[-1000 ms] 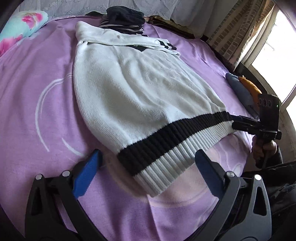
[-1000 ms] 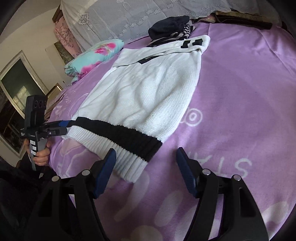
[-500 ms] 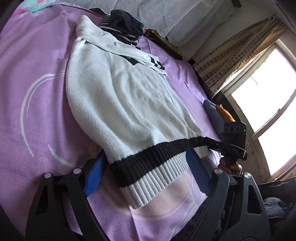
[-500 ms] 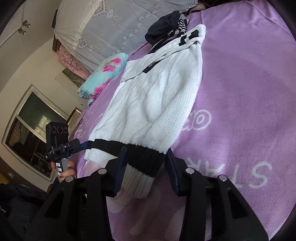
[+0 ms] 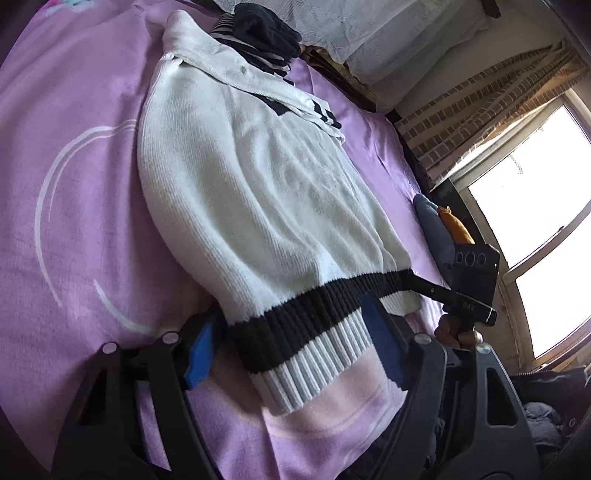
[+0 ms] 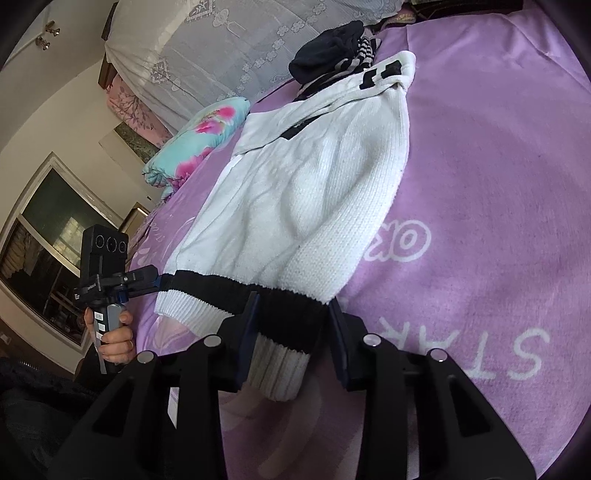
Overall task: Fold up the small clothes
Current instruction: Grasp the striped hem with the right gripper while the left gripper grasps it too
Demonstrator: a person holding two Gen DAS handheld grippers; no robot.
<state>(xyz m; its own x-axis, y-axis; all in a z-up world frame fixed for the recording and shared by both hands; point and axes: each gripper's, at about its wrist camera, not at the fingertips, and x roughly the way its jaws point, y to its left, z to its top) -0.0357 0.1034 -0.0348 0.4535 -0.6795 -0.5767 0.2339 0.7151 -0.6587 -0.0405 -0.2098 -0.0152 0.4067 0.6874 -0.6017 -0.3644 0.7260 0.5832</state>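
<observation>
The sweater (image 5: 258, 206), white knit with a black band above a ribbed white hem, lies spread flat on the purple blanket (image 5: 74, 221), its collar end toward the far side of the bed, where a pile of dark and striped clothes (image 5: 266, 33) touches it. My left gripper (image 5: 291, 347) sits over one hem corner — its jaws have just been closing, with the hem between them, though I see the blue pads still standing off the knit on either side. My right gripper (image 6: 291, 328) is at the other hem corner; its jaws have also just been closing, and here the pads press against the bunched black band — clamped on the sweater. From the right wrist view I see the hand (image 6: 114, 339) gripping the left handle, and a floral pillow (image 6: 195, 144) near the blanket's far edge.
</observation>
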